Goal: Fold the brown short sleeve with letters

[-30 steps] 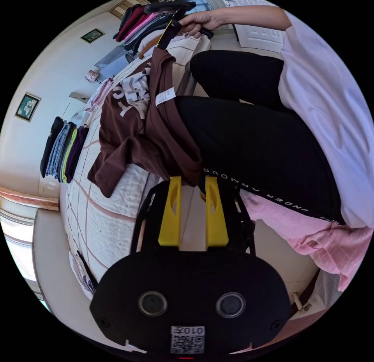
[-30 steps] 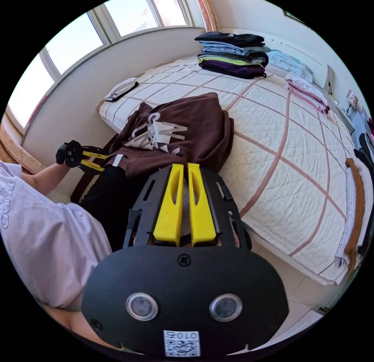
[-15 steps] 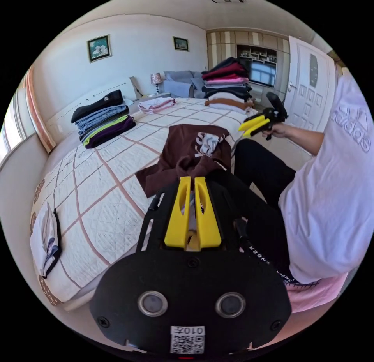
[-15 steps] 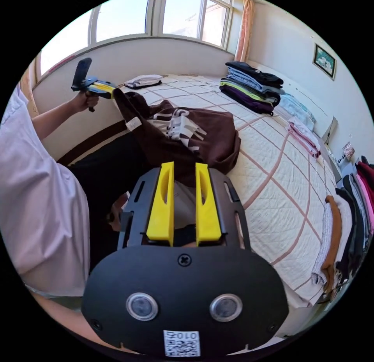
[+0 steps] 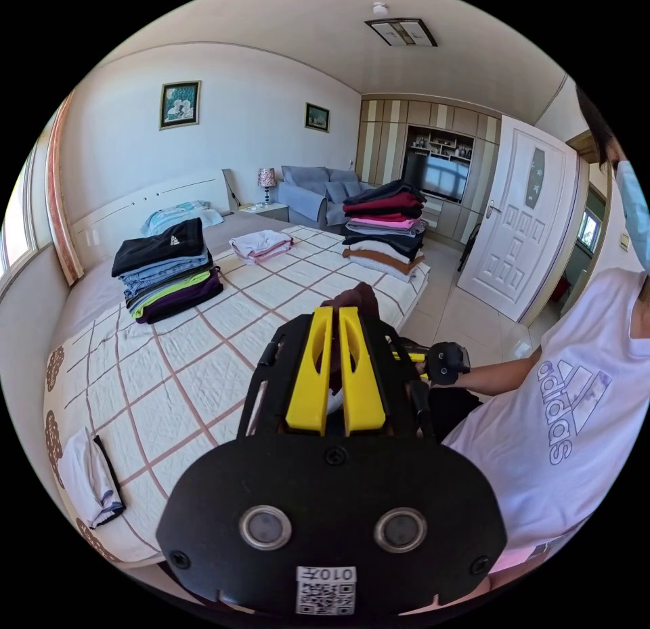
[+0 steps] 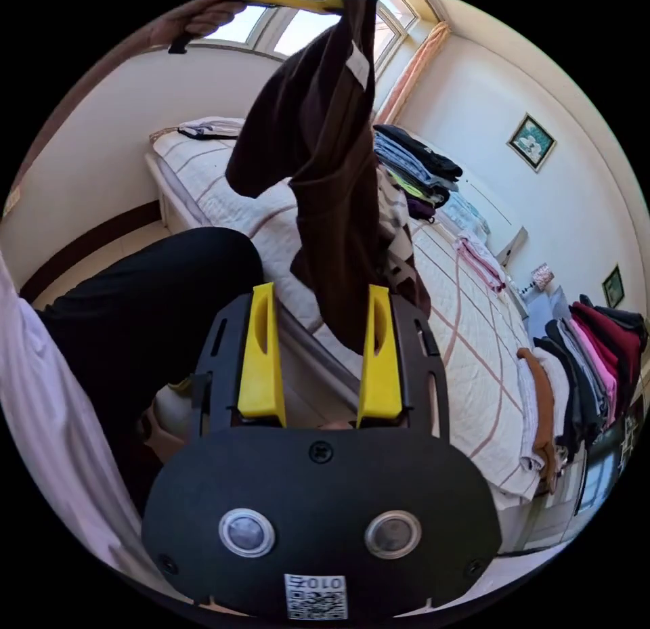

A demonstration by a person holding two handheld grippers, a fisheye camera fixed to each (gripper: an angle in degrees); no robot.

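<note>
Left gripper (image 5: 336, 314): we see its jaws clenched on the brown shirt (image 6: 332, 155).
Right gripper (image 6: 318, 304): we see its jaws released, the shirt hanging between them.

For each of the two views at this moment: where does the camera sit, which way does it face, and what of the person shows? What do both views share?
Left gripper view: rides behind the left gripper, raised, facing across the bed toward the door; the person's white shirt and arm show.
Right gripper view: rides behind the open right gripper, low, facing up at the hanging brown shirt and window; black trousers and a hand show.
Shared: the bed, the brown shirt, the folded stacks.
</note>
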